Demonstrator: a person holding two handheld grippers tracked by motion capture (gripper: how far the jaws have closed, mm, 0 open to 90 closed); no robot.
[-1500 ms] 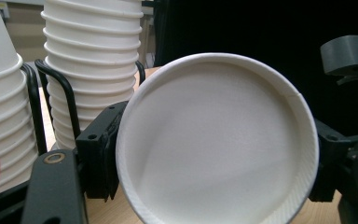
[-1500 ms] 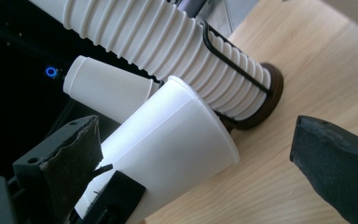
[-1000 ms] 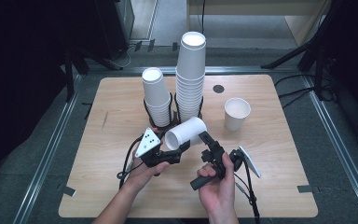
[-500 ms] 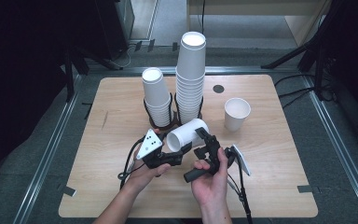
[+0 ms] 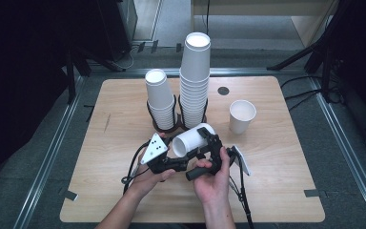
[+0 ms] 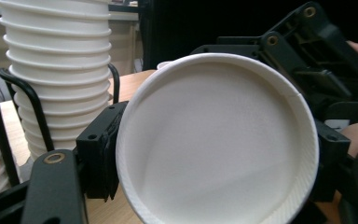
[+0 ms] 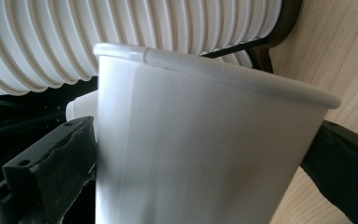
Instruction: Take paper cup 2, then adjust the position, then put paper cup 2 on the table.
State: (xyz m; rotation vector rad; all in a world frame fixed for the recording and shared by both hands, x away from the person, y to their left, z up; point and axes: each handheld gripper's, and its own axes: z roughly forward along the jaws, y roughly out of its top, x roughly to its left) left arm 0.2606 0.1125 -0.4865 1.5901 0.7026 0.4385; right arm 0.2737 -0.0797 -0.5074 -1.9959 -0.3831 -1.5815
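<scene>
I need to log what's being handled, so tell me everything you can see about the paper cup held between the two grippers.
The paper cup is plain white, apparently paper, with a rolled rim and empty inside. It lies on its side above the table, mouth toward the person. The left gripper clamps its rim; the right gripper straddles its wall. The cup stacks stand just behind it.

In the left gripper view the paper cup (image 6: 216,140) faces mouth-on; its lower rim runs off the bottom edge, and it hides most of the right gripper (image 6: 326,93) behind it. The tall stack of cups (image 6: 58,70) is cut by the top and left edges. In the right gripper view the cup's (image 7: 200,149) base falls below the frame, so the contact of the jaws is hard to judge. From the high view the left gripper's (image 5: 174,160) jaw tips are hidden under the cup (image 5: 193,139).
</scene>
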